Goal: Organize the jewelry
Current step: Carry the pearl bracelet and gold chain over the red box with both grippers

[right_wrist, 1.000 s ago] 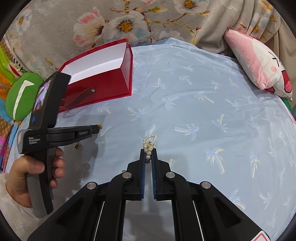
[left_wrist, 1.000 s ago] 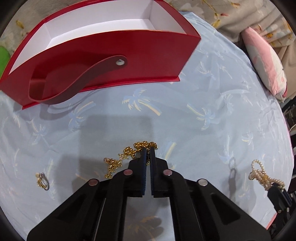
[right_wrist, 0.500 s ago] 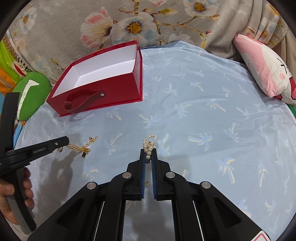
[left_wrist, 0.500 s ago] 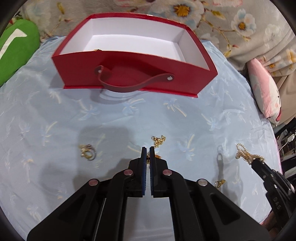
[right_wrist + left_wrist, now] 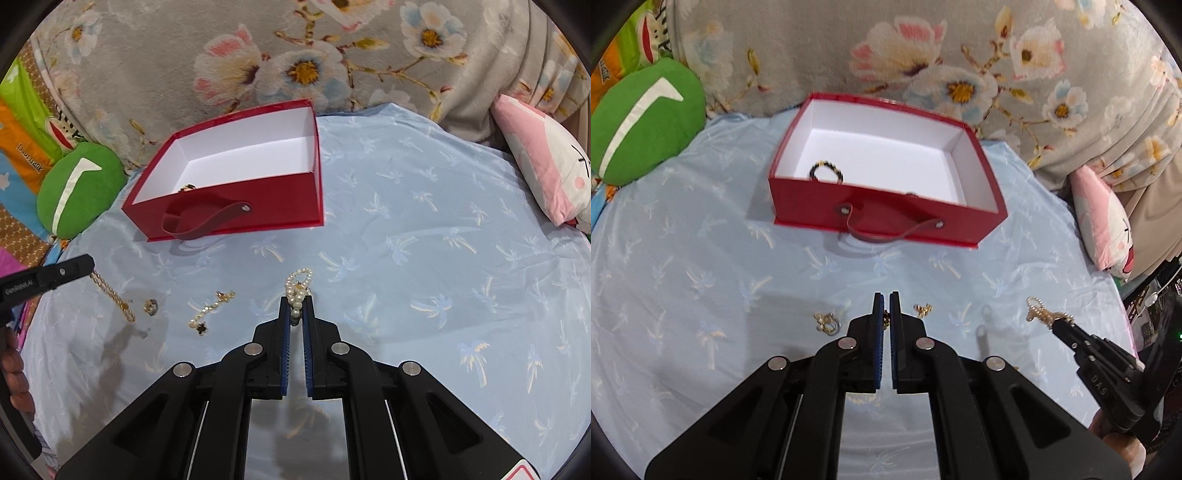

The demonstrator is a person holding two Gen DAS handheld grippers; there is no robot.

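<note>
My left gripper (image 5: 886, 297) is shut on a gold chain (image 5: 112, 295), which hangs from its tip above the blue cloth; in its own view only a bit of chain (image 5: 886, 319) shows between the jaws. My right gripper (image 5: 295, 300) is shut on a pearl bracelet (image 5: 298, 286), also seen in the left wrist view (image 5: 1039, 312). A red box (image 5: 886, 212) with a white inside stands at the back; a dark beaded bracelet (image 5: 826, 170) lies in it. A ring (image 5: 150, 305) and a gold clover chain (image 5: 210, 310) lie on the cloth.
The table has a light blue palm-print cloth (image 5: 443, 258). A green cushion (image 5: 642, 118) sits at the back left and a pink pillow (image 5: 543, 162) at the right. A floral blanket (image 5: 923, 55) rises behind the box. A small gold piece (image 5: 922, 308) lies near the left gripper.
Both grippers have risen and pulled back from the cloth, each lifting its jewelry. The gold chain left the cloth with the left gripper. The box now looks farther off.
</note>
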